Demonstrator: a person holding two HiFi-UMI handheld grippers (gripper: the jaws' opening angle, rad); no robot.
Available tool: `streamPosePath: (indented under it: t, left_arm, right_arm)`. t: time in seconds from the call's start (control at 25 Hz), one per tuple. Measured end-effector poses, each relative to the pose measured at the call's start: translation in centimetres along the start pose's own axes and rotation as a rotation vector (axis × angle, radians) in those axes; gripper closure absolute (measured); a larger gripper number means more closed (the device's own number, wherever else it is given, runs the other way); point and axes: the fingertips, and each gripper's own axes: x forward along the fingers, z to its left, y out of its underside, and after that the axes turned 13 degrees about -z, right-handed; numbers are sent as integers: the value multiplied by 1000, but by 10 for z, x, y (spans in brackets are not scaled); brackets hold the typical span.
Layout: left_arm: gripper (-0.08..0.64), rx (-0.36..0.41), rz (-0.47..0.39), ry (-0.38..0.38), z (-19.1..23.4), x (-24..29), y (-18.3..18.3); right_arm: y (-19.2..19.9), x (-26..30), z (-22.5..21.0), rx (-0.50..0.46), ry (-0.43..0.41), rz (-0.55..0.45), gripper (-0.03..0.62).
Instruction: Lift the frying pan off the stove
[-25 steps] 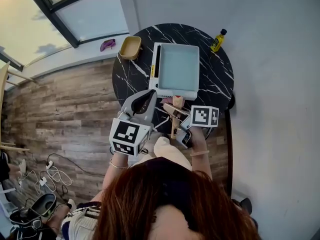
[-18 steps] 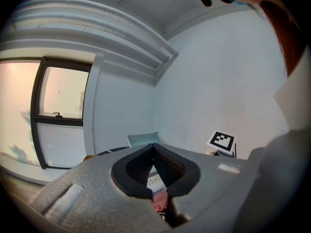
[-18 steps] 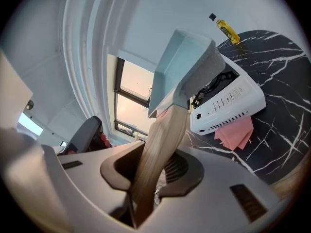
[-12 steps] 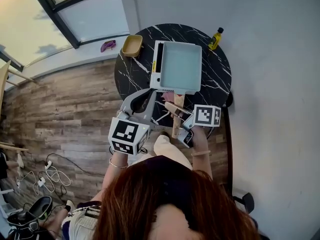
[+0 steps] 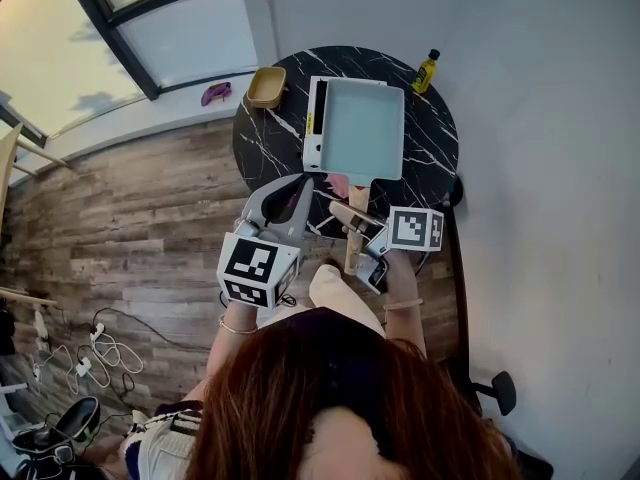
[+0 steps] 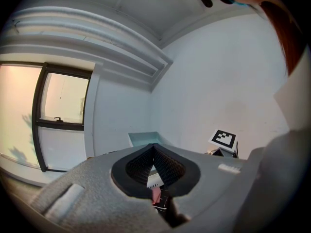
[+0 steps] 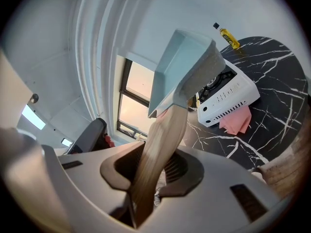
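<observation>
Head view: one frying pan point(image 5: 362, 128), one stove point(image 5: 311, 158), one bottle point(image 5: 427, 71).

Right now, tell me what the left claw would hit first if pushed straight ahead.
Probably the near corner of the lifted frying pan, with the stove just below; depth is unclear.

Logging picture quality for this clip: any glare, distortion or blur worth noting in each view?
Head view: daylight washes out the window; the frying pan is evenly lit and sharp. Left gripper view: heavy fisheye bending, black corners, window glowing orange-white. Right gripper view: same bending; the pan's wooden handle, near the lens, looks slightly soft.
</observation>
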Motion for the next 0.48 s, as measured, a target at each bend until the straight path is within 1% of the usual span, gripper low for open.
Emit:
streamPosePath:
  t: [0.48]
  left_arm:
    - [548, 0, -22, 1, -18, -58, -12]
  right_arm:
    - [41, -27, 36, -26, -8, -13, 489]
